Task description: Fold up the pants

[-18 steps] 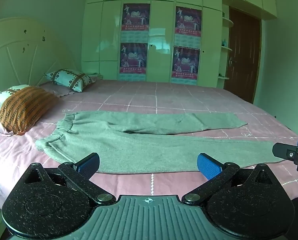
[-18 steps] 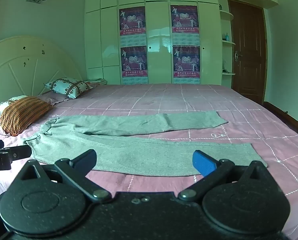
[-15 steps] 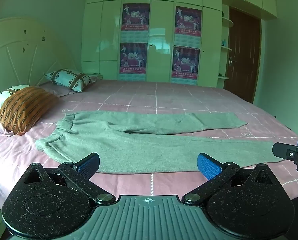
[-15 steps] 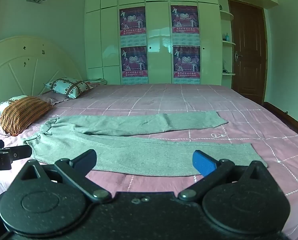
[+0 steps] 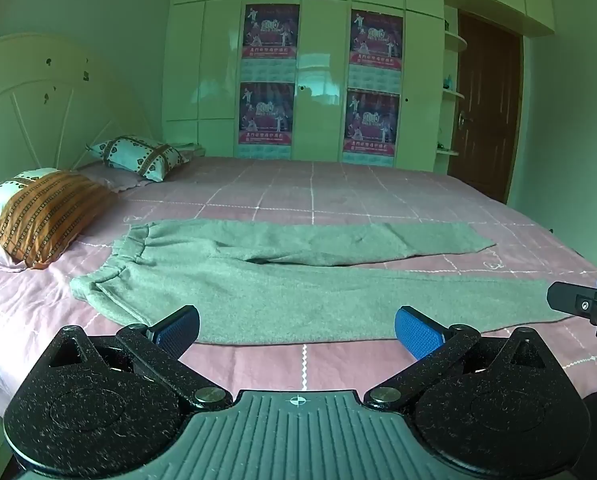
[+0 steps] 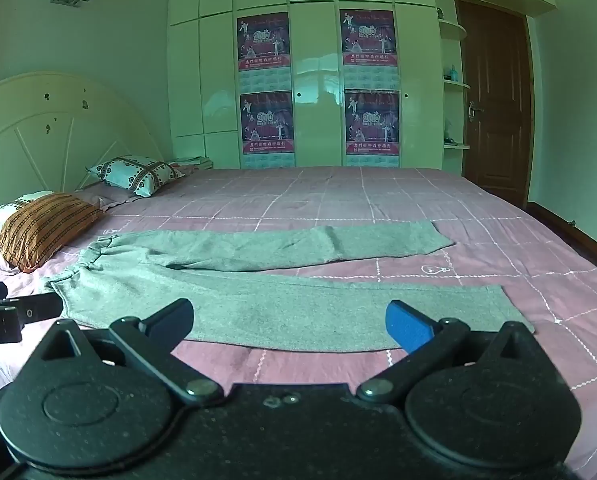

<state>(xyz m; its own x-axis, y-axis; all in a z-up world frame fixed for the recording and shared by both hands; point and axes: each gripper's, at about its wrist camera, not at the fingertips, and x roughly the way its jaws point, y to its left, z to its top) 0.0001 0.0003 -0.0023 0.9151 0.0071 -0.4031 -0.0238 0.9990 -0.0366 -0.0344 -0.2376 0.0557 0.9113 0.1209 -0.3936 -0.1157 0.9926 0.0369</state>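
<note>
We are at the near edge of a bed [image 5: 378,200] covered in a pink checked sheet, holding one gripper in each hand. A pair of grey-green pants [image 5: 298,292] lies spread flat across the bed in front of us, unfolded. The waistband sits to the left, near an orange striped pillow [image 5: 46,216], and the two legs run out to the right, splayed slightly apart, the far leg shorter in view than the near one.

Our left gripper [image 5: 297,328] hovers just short of the near leg's edge, jaws spread wide with nothing between them. Our right gripper [image 6: 290,322] does the same further right along that leg, also wide open and empty. Neither touches the cloth.

We judge the task to be at its very start: the approach before the first grasp. The next move, as we read it, calls for lowering both grippers to the fabric, the left toward the waistband end, the right toward the cuff end [image 6: 506,304], and pinching an edge so one leg can be lifted over the other. The cloth looks soft and thick, so a shallow pinch may slip.
</note>
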